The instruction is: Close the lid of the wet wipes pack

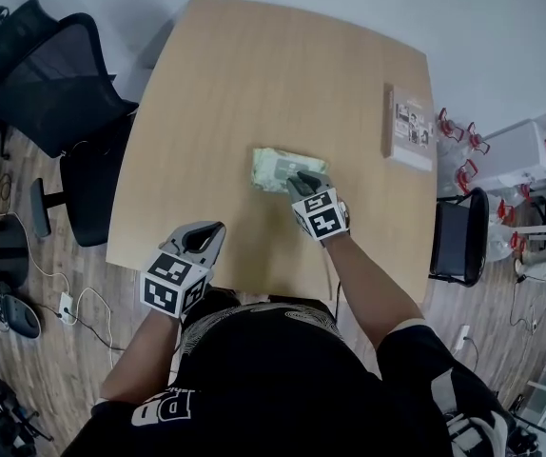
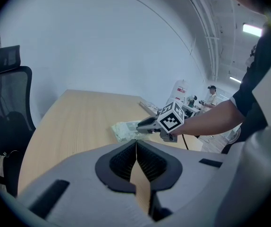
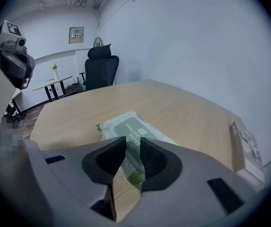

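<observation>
The wet wipes pack is pale green and lies flat at the middle of the wooden table. Its grey-green lid lies flat on the pack's top. My right gripper has its tips over the pack's near right end, and in the right gripper view the jaws stand a narrow gap apart with nothing between them. The left gripper view shows the same pack with the right gripper on it. My left gripper hovers near the table's front edge, shut and holding nothing.
A flat printed box lies near the table's right edge. A black office chair stands left of the table and a dark chair to the right. Cables lie on the floor at left.
</observation>
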{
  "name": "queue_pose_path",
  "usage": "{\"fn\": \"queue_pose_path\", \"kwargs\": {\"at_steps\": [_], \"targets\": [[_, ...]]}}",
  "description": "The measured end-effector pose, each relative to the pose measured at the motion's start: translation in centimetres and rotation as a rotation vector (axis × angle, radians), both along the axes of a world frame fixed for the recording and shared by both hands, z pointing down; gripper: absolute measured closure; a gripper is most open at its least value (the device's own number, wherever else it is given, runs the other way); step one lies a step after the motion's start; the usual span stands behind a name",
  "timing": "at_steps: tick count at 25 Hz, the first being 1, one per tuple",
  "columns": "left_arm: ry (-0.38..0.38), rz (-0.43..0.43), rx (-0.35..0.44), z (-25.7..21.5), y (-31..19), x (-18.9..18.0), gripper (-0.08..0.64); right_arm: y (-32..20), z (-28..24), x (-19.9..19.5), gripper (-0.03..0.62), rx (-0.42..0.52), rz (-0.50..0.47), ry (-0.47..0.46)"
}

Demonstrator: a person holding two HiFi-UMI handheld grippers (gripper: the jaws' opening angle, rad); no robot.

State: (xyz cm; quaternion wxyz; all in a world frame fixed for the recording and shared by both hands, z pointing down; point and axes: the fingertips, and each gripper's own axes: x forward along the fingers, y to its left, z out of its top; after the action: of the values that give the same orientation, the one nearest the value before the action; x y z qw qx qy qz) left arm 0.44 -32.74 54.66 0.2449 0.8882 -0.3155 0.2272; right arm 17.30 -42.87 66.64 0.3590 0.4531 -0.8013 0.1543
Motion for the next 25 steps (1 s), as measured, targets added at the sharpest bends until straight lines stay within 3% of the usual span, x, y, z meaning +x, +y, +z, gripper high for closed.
{"fn": "queue_pose_path", "kwargs": {"at_steps": [8, 14, 18, 25], "targets": [[0.067, 0.053, 0.019, -1.0, -0.2, -0.6, 0.540, 1.2, -3.0, 0.2, 0.494, 0.049, 0.101, -0.086], [0.104, 0.138, 0.061, -2.5, -0.2, -0.2, 0.540, 4.1, -6.1, -0.8, 0.494, 0.082, 0.172, -0.136], [0.122, 0.196, 0.078, -3.2, 0.3, -0.4, 0.540, 6.3, -8.0, -1.8, 0.495, 0.092, 0.234, -0.220], [0.122, 0.293, 0.091, -3.5, 1.3, 0.4, 0.540, 10.7, -12.1, -3.6, 0.581, 0.154, 0.270, -0.328]]}}
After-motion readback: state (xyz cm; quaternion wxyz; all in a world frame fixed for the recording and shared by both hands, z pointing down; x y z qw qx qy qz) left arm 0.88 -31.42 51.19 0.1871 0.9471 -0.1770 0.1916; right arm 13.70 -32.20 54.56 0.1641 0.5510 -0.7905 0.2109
